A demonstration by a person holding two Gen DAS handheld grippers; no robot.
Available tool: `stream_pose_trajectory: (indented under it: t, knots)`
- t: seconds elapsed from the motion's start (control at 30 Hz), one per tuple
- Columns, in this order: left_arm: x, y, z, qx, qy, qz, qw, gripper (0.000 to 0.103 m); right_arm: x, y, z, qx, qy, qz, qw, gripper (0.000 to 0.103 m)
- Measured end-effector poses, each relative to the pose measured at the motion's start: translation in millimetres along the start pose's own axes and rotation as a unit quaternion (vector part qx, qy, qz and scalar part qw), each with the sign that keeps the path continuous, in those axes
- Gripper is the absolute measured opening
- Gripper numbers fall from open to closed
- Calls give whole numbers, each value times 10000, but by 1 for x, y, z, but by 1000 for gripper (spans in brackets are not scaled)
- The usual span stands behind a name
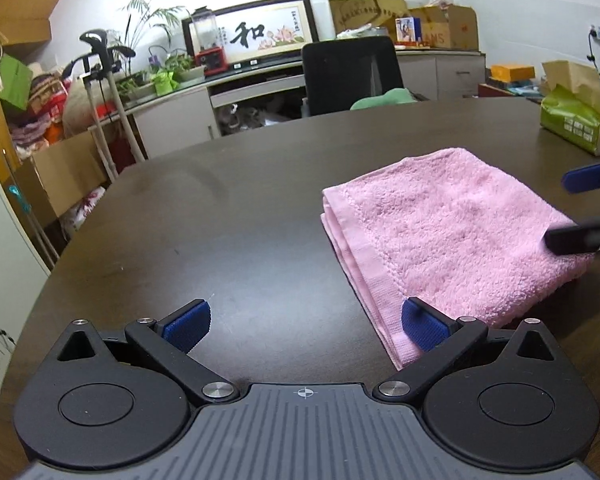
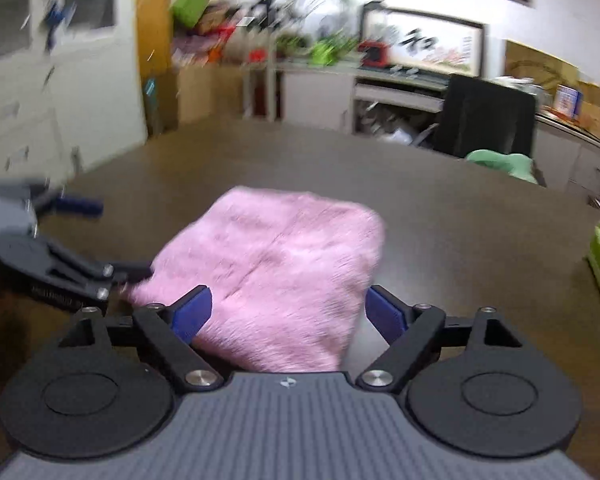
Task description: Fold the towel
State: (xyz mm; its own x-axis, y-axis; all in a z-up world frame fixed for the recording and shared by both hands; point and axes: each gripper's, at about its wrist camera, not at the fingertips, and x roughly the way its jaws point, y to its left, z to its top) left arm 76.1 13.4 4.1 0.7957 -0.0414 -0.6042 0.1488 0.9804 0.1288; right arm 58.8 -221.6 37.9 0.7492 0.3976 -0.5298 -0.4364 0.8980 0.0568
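Left gripper (image 1: 306, 326): sitting closest to the camera, low over the table, fingers spread wide apart, holding nothing.
Left gripper's right finger (image 1: 424, 328): lying over the near corner of the towel; touching it or not, hard to tell.
Left gripper's left finger (image 1: 188, 326): hanging over bare table, well away from the towel.
Towel (image 1: 456, 236): pink and fluffy, lying folded in layers on the table, to the right of the left gripper, its stacked edges showing along the left side.
Right gripper (image 2: 288, 312): fingers spread wide apart, gripping nothing, with the towel's near end lying between them; picture blurry here.
Right gripper seen from the left side: poking in at the right edge, one blue finger (image 1: 590, 176) above the towel's far side and one black tip on the towel's right end.
Table (image 1: 240, 216): dark brown and round-edged, carrying the towel.
Tissue pack (image 1: 576, 120): green, resting near the far right edge of the table, well apart from the towel.
Chair (image 1: 352, 74): black, standing behind the table's far edge.
Framed picture (image 1: 260, 32): leaning on the counter behind the chair.
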Motion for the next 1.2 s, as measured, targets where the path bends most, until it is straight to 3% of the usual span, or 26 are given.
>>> stream_pose_trajectory:
  t: [0.17, 0.3, 0.53, 0.63, 0.97, 1.2]
  knots:
    - [-18, 18, -4, -547, -134, -232, 9981, 103, -16, -10, -18, 664, -154, -365, 9970, 91]
    - [-37, 19, -20, -761, -200, -674, 9946, 103, -37, 10, -36, 397, -213, -386, 9982, 95]
    - [-49, -6, -46, -820, 118, -901, 9925, 103, -41, 36, -52, 161, -2, -746, 9971, 99]
    - [-54, -20, -50, -627, 124, -789, 9948, 103, -38, 40, -58, 311, 202, -837, 9958, 100]
    - [-58, -42, -49, -638, 214, -459, 9967, 103, -30, 21, -68, 824, 574, -1070, 9892, 102]
    - [-56, -51, -48, -589, 286, -226, 9976, 103, -26, 22, -71, 703, 751, -1208, 9873, 103]
